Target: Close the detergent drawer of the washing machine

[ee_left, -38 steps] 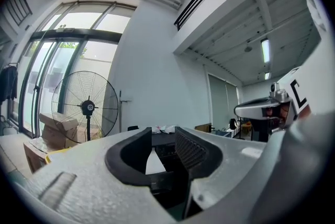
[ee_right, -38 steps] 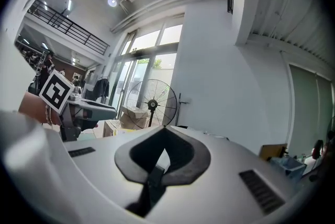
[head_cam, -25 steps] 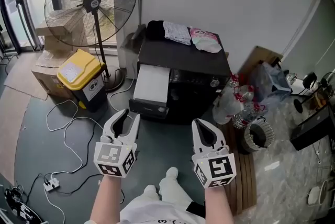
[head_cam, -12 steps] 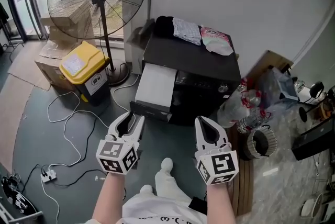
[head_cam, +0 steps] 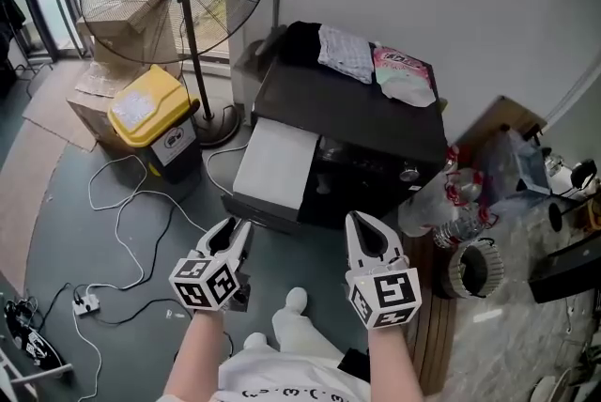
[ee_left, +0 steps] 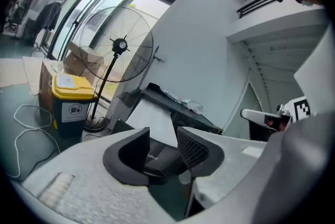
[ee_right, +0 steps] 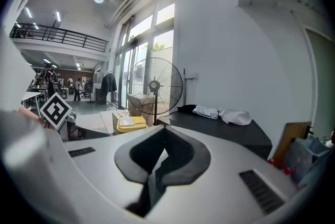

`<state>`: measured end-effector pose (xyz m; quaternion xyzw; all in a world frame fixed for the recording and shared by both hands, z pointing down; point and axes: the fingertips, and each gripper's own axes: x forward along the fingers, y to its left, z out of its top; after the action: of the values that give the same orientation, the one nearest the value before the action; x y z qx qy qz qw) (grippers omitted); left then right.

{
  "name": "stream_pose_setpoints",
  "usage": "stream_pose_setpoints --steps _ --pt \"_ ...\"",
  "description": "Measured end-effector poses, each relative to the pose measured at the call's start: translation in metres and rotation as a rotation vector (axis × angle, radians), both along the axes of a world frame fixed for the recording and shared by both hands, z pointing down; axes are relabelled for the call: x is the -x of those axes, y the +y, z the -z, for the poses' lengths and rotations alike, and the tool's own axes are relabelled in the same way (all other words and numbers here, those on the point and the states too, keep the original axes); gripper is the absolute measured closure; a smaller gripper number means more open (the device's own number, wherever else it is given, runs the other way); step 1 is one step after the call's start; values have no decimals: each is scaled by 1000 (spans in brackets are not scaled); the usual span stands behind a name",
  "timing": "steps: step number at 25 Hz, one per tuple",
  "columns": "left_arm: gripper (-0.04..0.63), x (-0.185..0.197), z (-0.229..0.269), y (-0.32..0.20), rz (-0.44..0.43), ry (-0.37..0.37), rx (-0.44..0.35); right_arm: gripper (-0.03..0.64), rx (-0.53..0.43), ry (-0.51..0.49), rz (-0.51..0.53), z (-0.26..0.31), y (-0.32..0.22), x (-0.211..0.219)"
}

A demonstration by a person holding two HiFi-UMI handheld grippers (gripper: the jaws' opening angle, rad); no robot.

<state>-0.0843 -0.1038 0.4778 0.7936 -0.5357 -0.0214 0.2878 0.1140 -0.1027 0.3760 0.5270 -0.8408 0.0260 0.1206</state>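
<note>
Washing machine [head_cam: 366, 109]: black, front foreshortened from above, panel detail unreadable, clothes [head_cam: 346, 51] on top. Detergent drawer [head_cam: 272, 170]: pulled out at front left, white top face, inside not visible. Left hand-held gripper [head_cam: 235, 236] near its front, jaws apart, empty. Right hand-held gripper [head_cam: 368, 226]: jaws together, empty.
</note>
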Motion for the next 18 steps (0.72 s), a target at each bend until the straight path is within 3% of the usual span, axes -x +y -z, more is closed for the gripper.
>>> stream_pose_setpoints --steps 10,18 --pt "437 -1 -71 -21 121 190 160 617 66 -8 75 -26 -58 -14" --pt "412 -4 -92 -26 107 399 166 617 95 -11 122 -37 -75 -1"
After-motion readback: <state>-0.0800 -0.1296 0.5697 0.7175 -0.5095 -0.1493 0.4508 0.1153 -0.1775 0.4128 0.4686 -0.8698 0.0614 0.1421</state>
